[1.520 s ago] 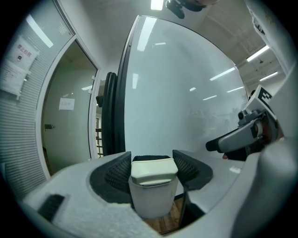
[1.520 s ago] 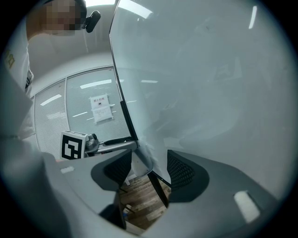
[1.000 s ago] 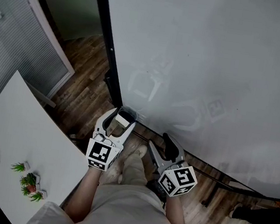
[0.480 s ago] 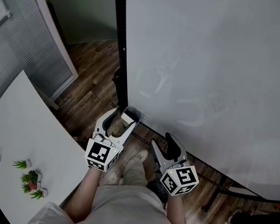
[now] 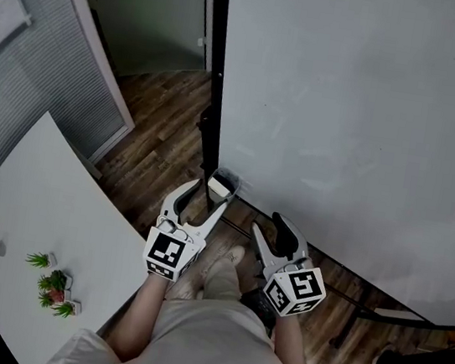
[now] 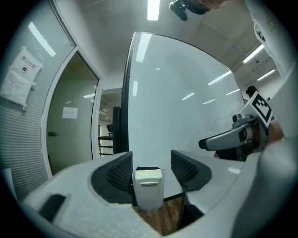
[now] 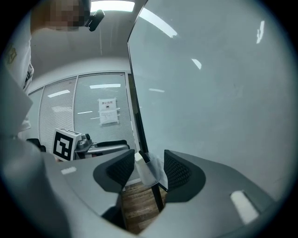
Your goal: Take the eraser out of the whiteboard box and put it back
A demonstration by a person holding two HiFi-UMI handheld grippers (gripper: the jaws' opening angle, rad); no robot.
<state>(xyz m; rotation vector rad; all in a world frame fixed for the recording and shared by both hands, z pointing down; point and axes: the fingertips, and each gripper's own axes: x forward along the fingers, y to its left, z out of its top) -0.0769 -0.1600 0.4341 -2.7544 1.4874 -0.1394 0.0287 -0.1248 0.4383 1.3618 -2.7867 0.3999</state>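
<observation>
Holding both tools level at the bottom edge of the whiteboard, you are aiming them at the clear box hanging at its lower left corner. The eraser is sitting inside that box, in the middle of the head view.

The whiteboard's black post is rising just beside the box on its left. Your shoe is resting on the wooden floor below, between the two tools. A white surface is filling the lower left of the frame, well apart from the box, and it is carrying a small cluster of green plants.

Counting: you are working with two hand-held grippers, one box, one eraser, one whiteboard and one surface.

The left hand-held gripper is standing open. Its jaws have just been closing a little, with the box showing in the gap between them and free space along its right side, so the pads are not pressing it. The right hand-held gripper is also standing open and holding nothing. Its jaws have just been closing a little too, and in its own view the box is showing beyond the tips.

Against the frame a second ago, the box is now lying at the left tool's tips rather than deeper between its jaws, and more of the whiteboard is filling the picture.
</observation>
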